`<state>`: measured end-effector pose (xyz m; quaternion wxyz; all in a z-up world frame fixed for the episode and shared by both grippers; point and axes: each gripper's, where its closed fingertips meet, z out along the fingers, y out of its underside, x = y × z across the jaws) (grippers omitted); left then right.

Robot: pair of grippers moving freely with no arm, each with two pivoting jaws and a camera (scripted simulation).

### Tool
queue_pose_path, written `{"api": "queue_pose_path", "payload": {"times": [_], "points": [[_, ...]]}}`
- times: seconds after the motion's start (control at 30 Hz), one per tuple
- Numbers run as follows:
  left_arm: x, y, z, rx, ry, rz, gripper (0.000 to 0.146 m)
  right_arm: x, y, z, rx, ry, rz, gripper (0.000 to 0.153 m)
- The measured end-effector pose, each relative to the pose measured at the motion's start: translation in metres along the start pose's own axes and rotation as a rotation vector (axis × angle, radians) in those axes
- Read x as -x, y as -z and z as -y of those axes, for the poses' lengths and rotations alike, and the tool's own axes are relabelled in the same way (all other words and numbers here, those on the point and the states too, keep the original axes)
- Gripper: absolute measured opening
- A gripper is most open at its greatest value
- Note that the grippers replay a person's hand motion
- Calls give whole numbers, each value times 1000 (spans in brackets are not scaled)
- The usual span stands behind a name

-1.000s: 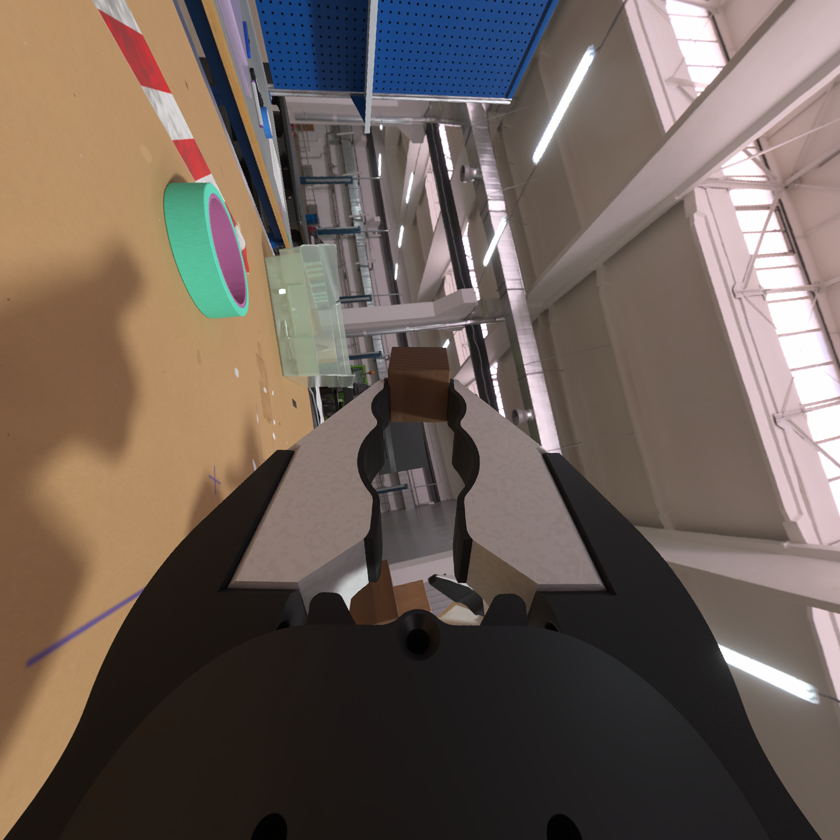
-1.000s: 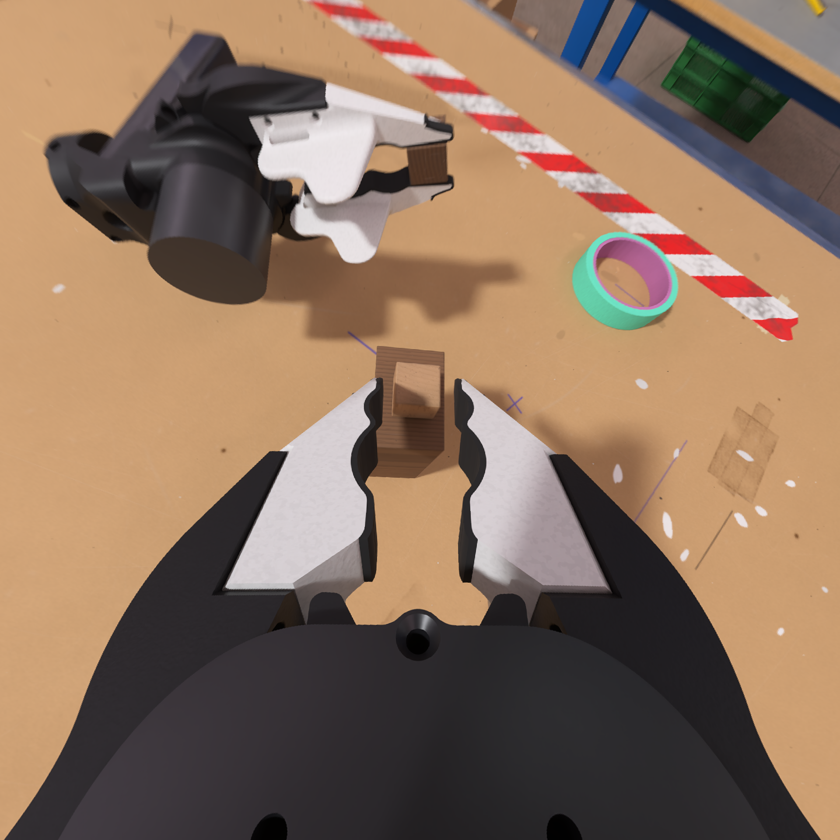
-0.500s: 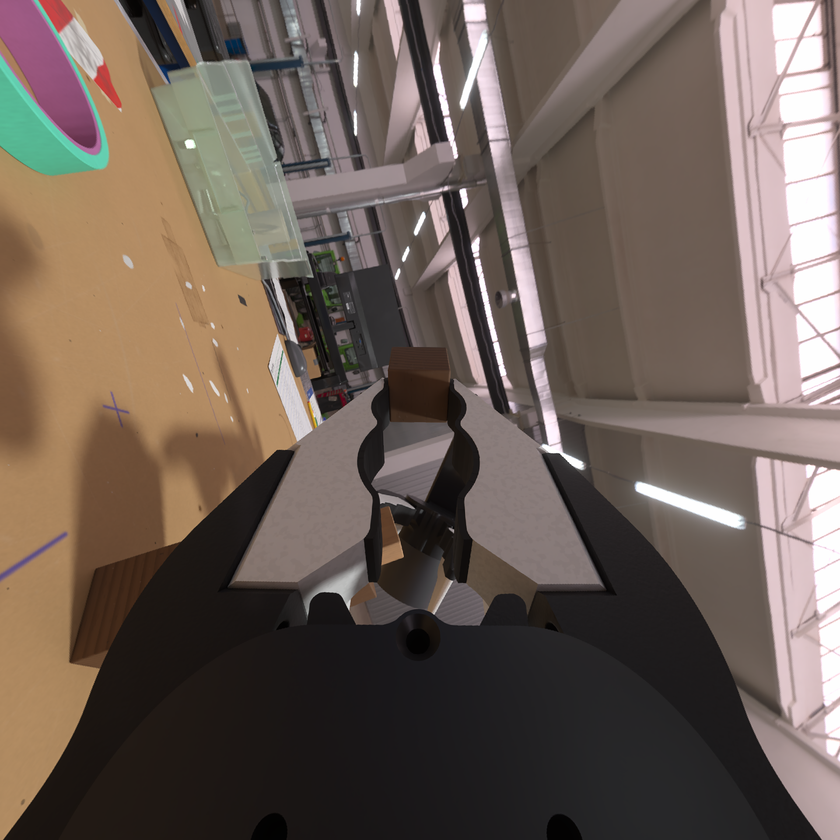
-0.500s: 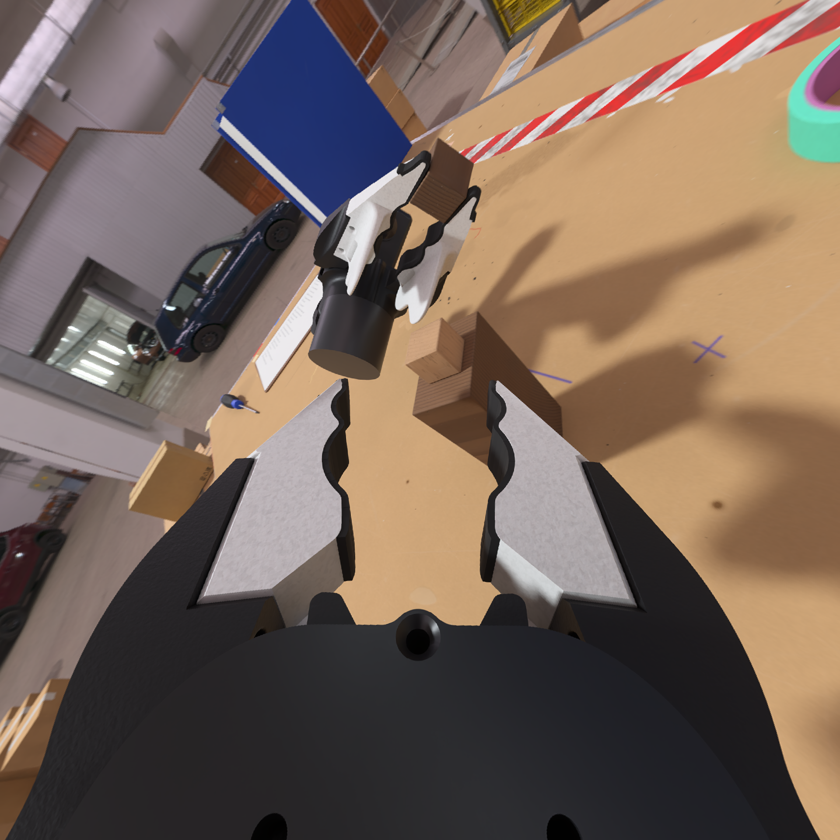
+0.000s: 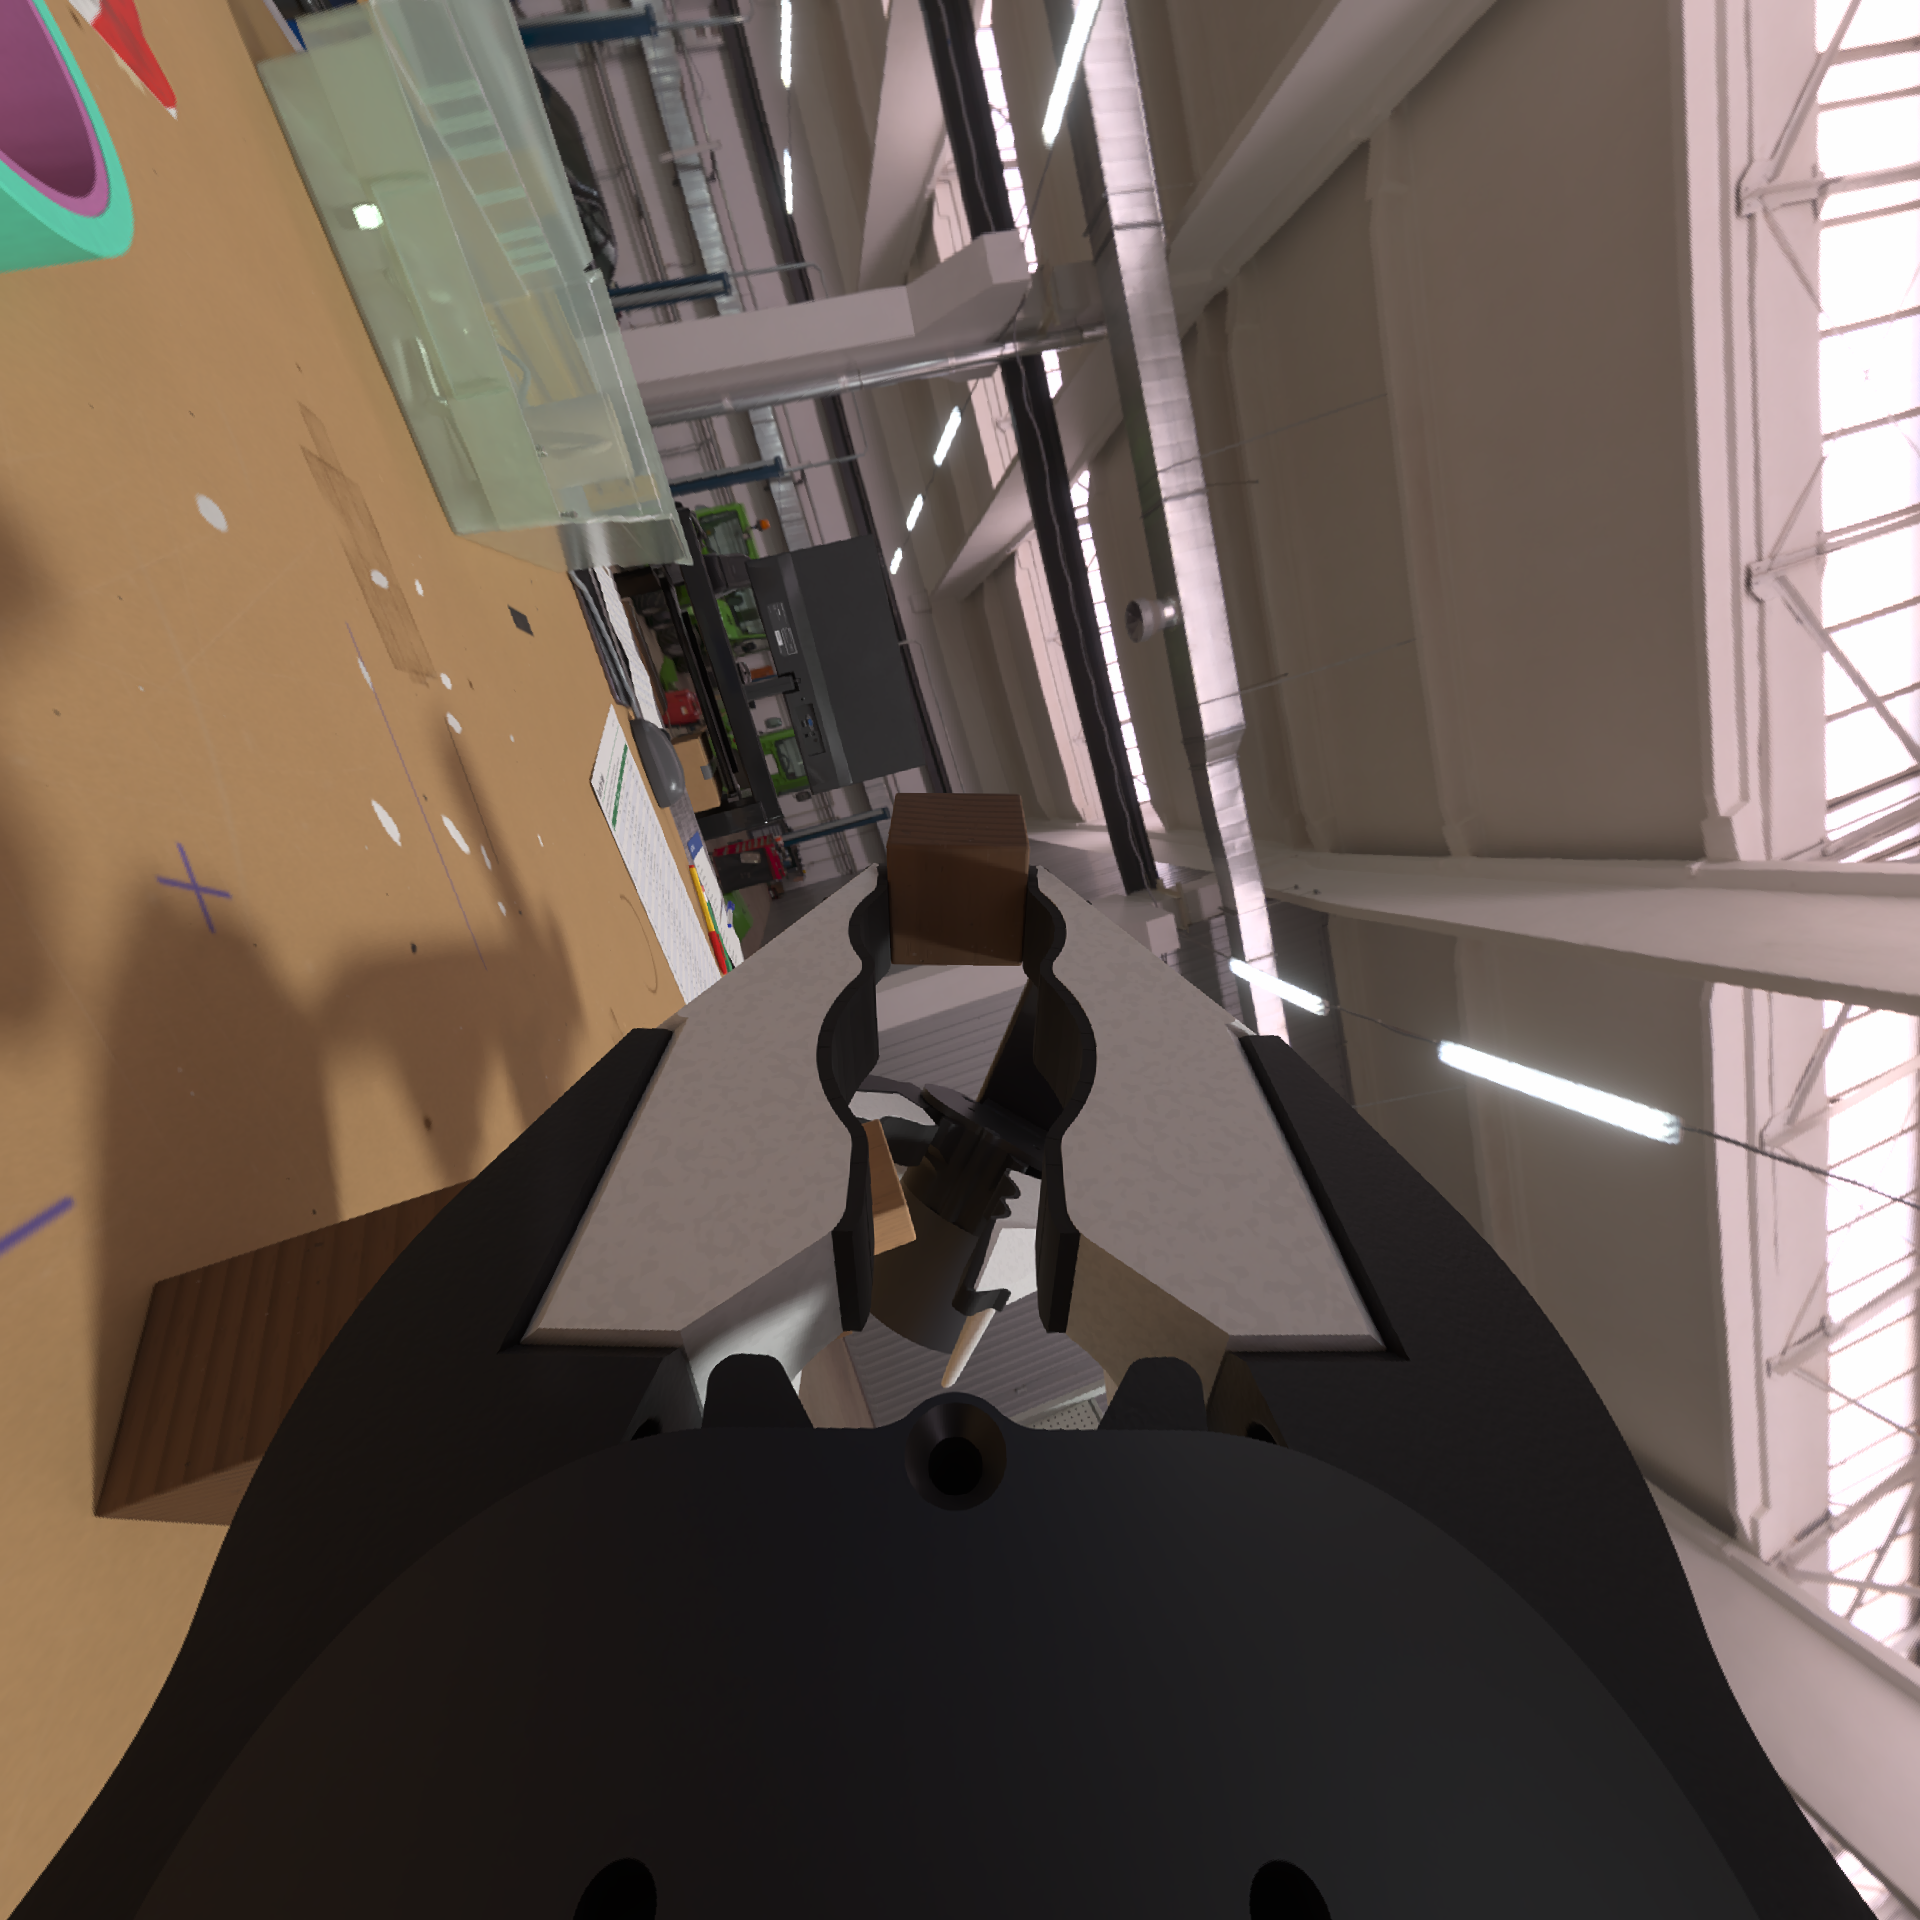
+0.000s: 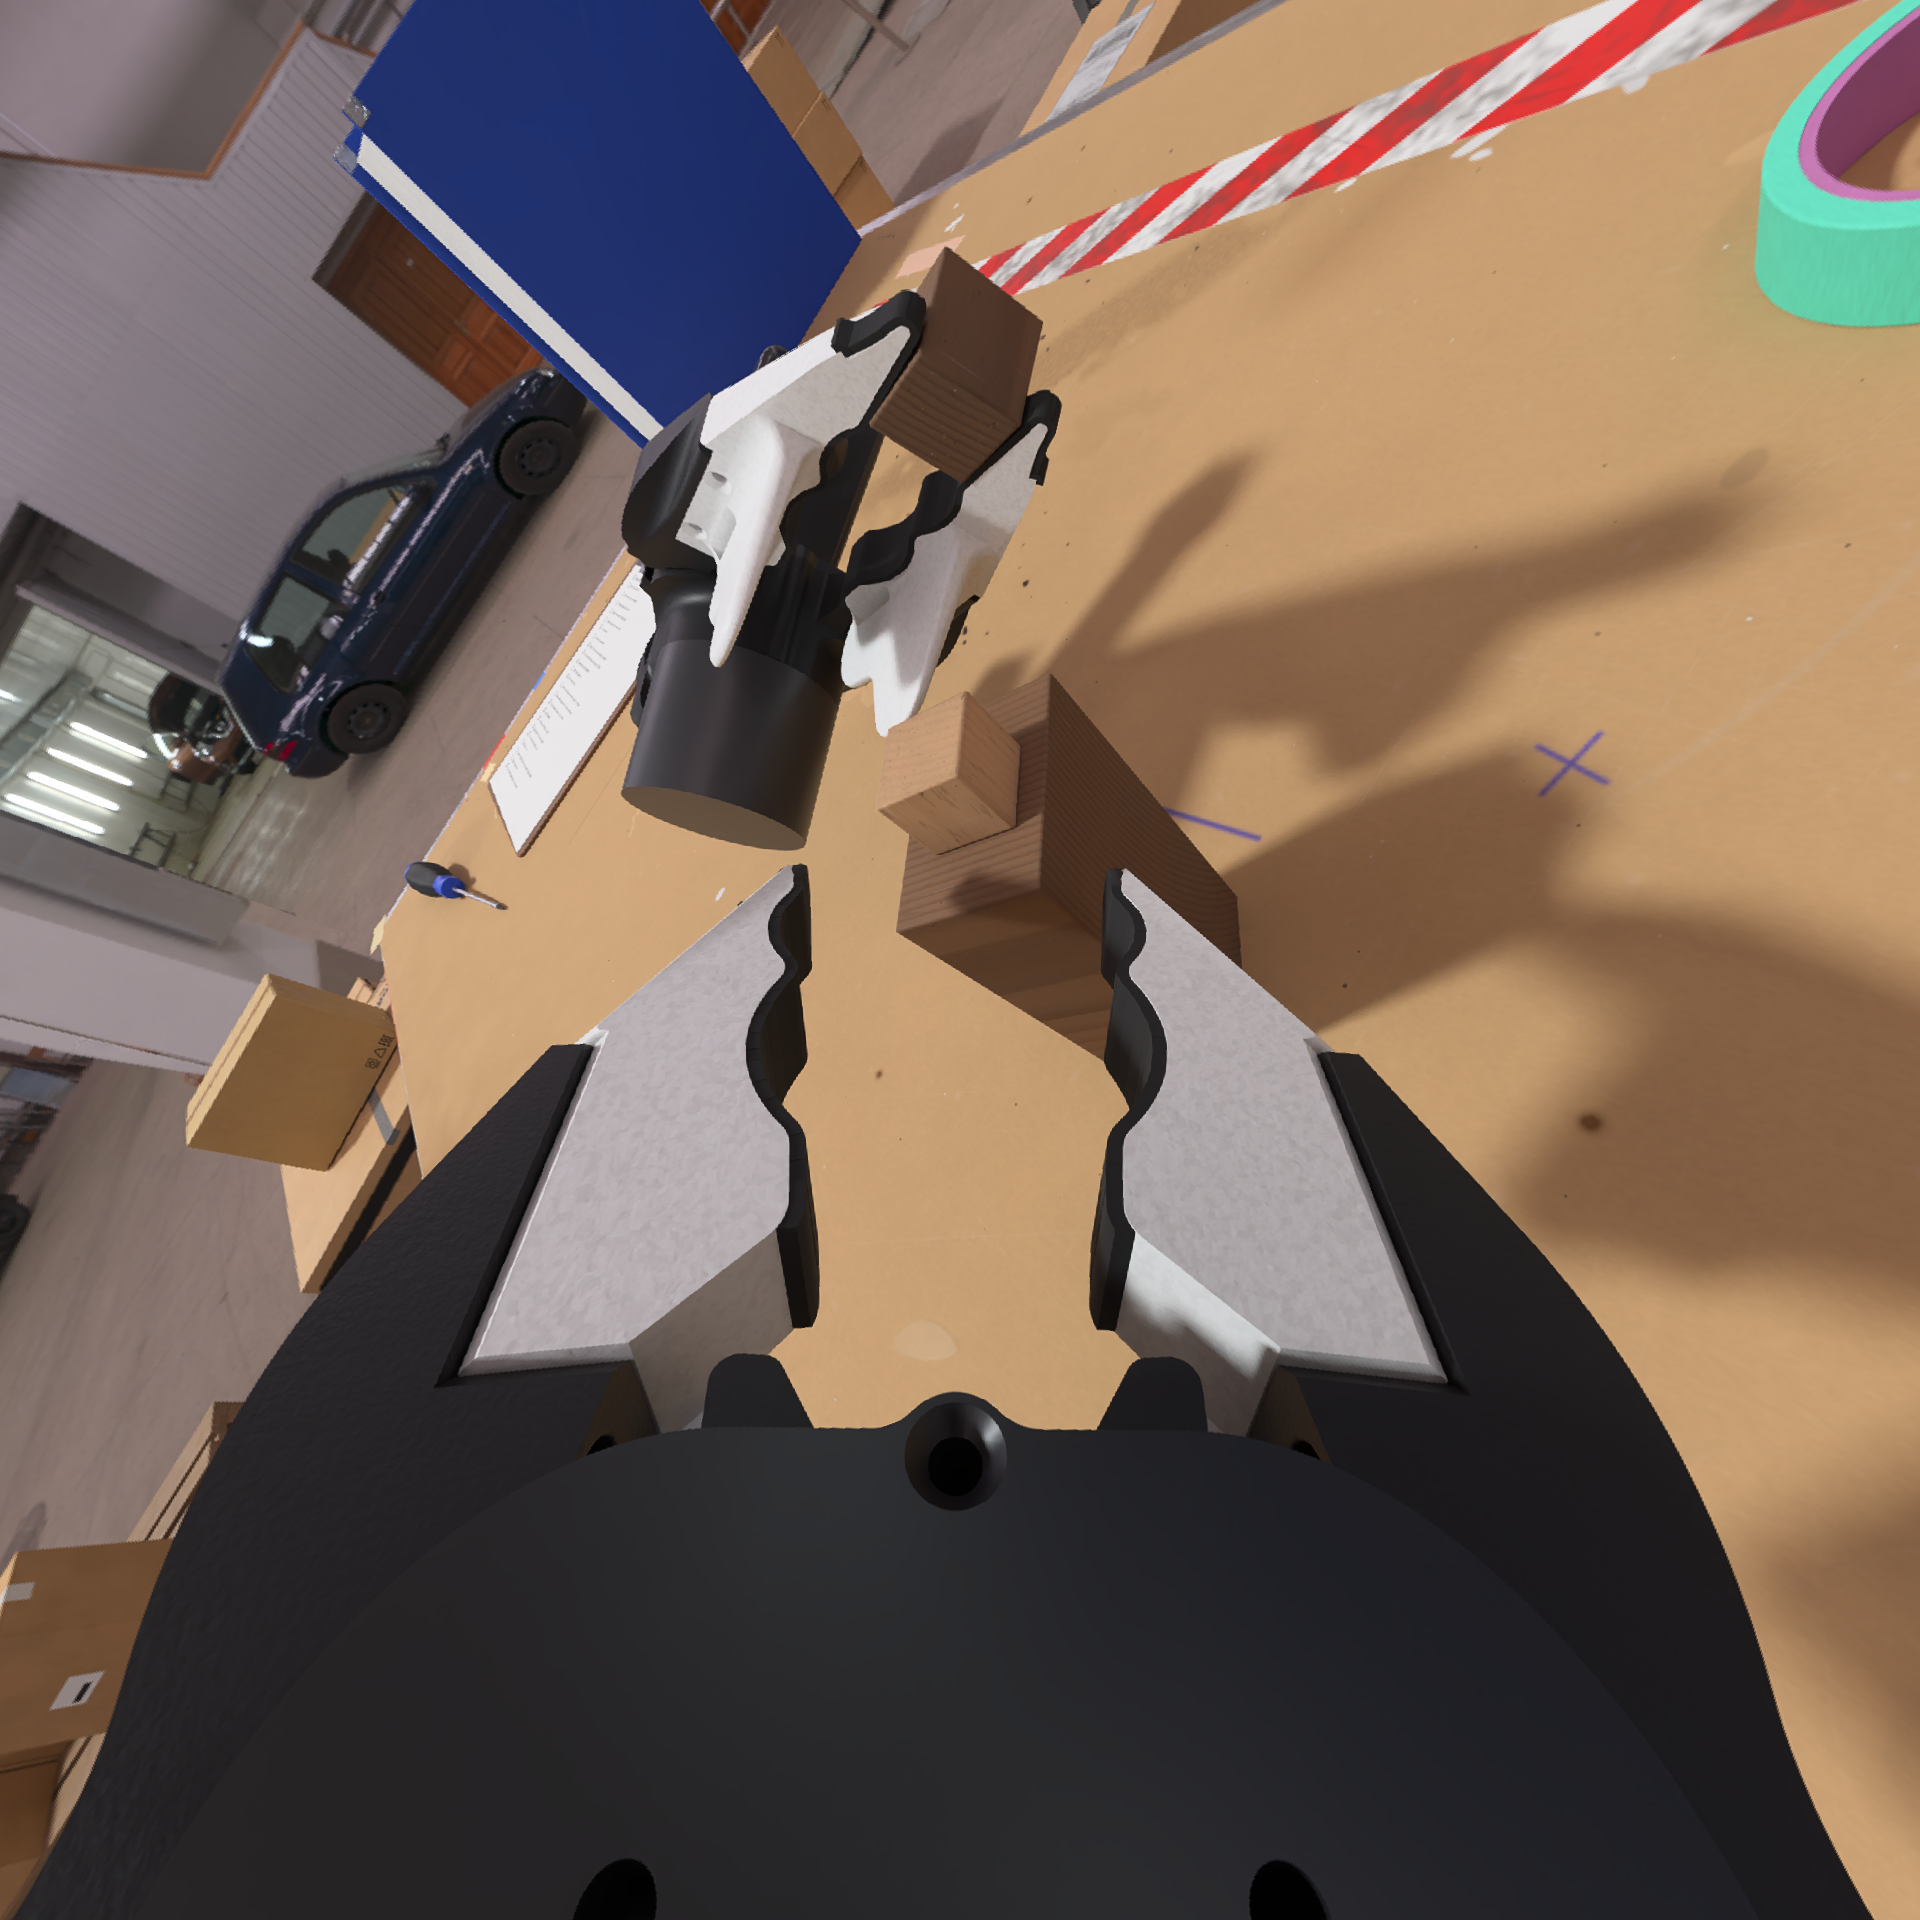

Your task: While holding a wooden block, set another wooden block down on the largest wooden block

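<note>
My left gripper (image 5: 958,902) is shut on a dark wooden block (image 5: 956,894) and holds it above the table; it also shows in the right wrist view (image 6: 977,384) with that block (image 6: 961,364). The largest wooden block (image 6: 1081,862) lies on the brown table (image 6: 1455,623) with a small light wooden block (image 6: 951,769) resting on it. My right gripper (image 6: 956,894) is open and empty, drawn back from the stack, its fingertips on either side of the large block's near end. The large block's side shows low left in the left wrist view (image 5: 270,1371).
A green tape roll with a purple inside (image 6: 1849,197) lies at the far right, beside a red and white striped band (image 6: 1299,156). A clear plastic box (image 5: 468,281) stands on the table. A screwdriver (image 6: 447,883) and a white sheet (image 6: 571,707) lie near the table's left edge.
My right gripper has opened wider, let go of the small light block on the large block and drawn back, tilting its view. My left gripper has turned and shifted, still holding its dark block.
</note>
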<state>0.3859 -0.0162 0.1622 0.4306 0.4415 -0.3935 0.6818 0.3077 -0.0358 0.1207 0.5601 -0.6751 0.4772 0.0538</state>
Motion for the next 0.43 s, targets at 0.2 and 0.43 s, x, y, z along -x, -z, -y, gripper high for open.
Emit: {"api": "queue_pose_path", "payload": {"times": [0.2, 0.43], "points": [[-3, -3, -6, 31, -10, -14, 24, 0, 0, -1, -3, -20, 12, 56], [-7, -3, -6, 29, -8, -31, 24, 8, 4, 6, -67, 14, 55, 57]]}}
